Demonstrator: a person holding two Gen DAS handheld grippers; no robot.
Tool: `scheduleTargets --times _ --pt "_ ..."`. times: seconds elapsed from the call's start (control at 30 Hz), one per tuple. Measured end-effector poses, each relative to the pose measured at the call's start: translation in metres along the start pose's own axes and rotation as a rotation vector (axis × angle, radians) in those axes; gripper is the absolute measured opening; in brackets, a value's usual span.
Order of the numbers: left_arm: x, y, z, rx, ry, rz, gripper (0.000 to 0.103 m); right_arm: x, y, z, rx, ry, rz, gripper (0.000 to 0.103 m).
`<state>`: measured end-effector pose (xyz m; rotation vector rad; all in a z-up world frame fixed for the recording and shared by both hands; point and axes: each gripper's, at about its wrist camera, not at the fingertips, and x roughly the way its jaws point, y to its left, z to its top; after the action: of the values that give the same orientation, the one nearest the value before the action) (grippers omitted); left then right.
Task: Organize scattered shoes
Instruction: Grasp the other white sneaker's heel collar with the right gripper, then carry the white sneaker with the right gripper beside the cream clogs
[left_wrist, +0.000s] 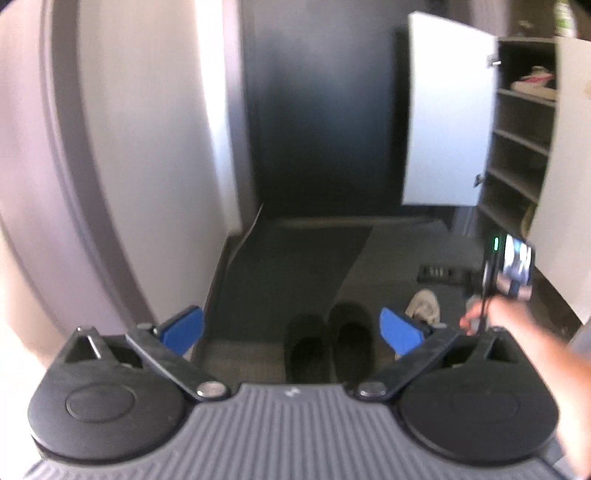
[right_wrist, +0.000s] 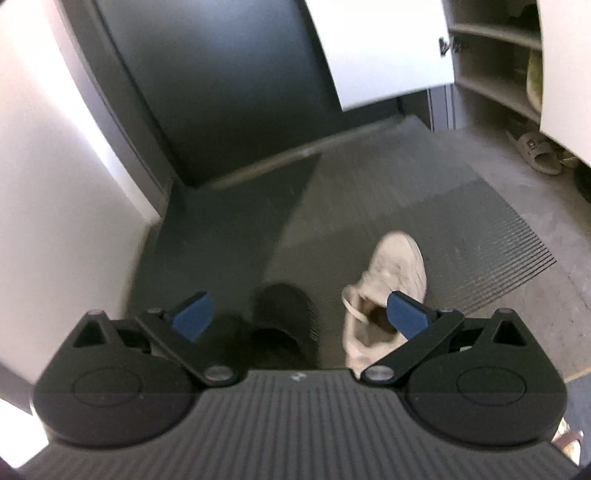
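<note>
Left wrist view: my left gripper (left_wrist: 291, 330) spread wide, empty, above black slippers (left_wrist: 328, 345) side by side on mat (left_wrist: 295, 258); my right hand (left_wrist: 491, 314) and upper cabinet shelves (left_wrist: 524, 122) seen only here. Right wrist view: my right gripper (right_wrist: 301, 317) released wide, empty, beige sneaker (right_wrist: 384, 291) near mat's middle, beside slippers; tan sandal (right_wrist: 535, 153) under cabinet, this view only

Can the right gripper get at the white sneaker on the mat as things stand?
Probably yes. The right gripper is wide open with nothing between its pads, and the white sneaker lies just ahead, toward its right finger. Nothing covers the shoe; the black slippers sit beside it, apart.
</note>
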<state>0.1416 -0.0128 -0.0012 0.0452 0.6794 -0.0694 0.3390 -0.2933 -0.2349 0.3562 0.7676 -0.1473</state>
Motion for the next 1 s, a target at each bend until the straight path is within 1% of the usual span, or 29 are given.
scheduleTargets --times 0.07,0.1,0.13,0.23,0.3,0.43,0.5,0.6,0.63,0.67,0.7,0.77,0.8,0.83,0.9,1.0 --pt "0.008 0.002 0.0 -0.017 0.027 -0.001 0.103 0.034 -0.008 -0.024 -0.034 0.053 -0.011 0.103" --pt "0.013 0.0 0.001 -0.017 0.039 -0.005 0.103 0.054 -0.013 -0.038 -0.045 0.069 -0.033 0.103" --pt "0.015 -0.001 0.0 -0.012 0.043 -0.007 0.103 0.065 -0.015 -0.044 -0.043 0.057 -0.055 0.103" --pt "0.028 -0.01 0.001 0.012 0.062 -0.005 0.103 0.09 -0.024 -0.055 0.006 0.003 -0.113 0.103" --pt "0.041 -0.014 0.002 0.008 0.089 -0.031 0.103 0.115 -0.031 -0.063 0.031 -0.014 -0.141 0.103" --pt "0.052 -0.01 0.002 0.005 0.082 -0.036 0.103 0.151 -0.033 -0.072 0.019 0.035 -0.204 0.103" --pt "0.062 -0.008 0.003 0.001 0.094 -0.044 0.103 0.167 -0.034 -0.073 0.023 0.064 -0.233 0.102" --pt "0.071 -0.003 0.0 -0.014 0.131 -0.053 0.103 0.179 -0.041 -0.071 0.051 0.048 -0.257 0.1" --pt "0.073 -0.002 0.001 -0.017 0.144 -0.057 0.103 0.183 -0.043 -0.07 0.059 0.046 -0.262 0.096" --pt "0.077 0.0 0.004 -0.024 0.159 -0.064 0.103 0.186 -0.046 -0.069 0.068 0.054 -0.259 0.094" --pt "0.08 0.004 0.009 -0.041 0.166 -0.063 0.103 0.189 -0.05 -0.067 0.072 0.065 -0.252 0.095" --pt "0.082 0.015 0.019 -0.09 0.169 -0.042 0.103 0.193 -0.05 -0.066 0.052 0.084 -0.254 0.093" --pt "0.081 0.022 0.023 -0.121 0.165 -0.033 0.103 0.193 -0.049 -0.065 0.059 0.103 -0.258 0.089" --pt "0.079 0.026 0.024 -0.141 0.16 -0.028 0.103 0.192 -0.049 -0.062 0.076 0.119 -0.261 0.087" --pt "0.072 0.036 0.024 -0.194 0.154 -0.022 0.103 0.187 -0.048 -0.058 0.086 0.149 -0.264 0.085" --pt "0.064 0.04 0.021 -0.219 0.162 -0.049 0.103 0.17 -0.047 -0.056 0.076 0.168 -0.247 0.082"
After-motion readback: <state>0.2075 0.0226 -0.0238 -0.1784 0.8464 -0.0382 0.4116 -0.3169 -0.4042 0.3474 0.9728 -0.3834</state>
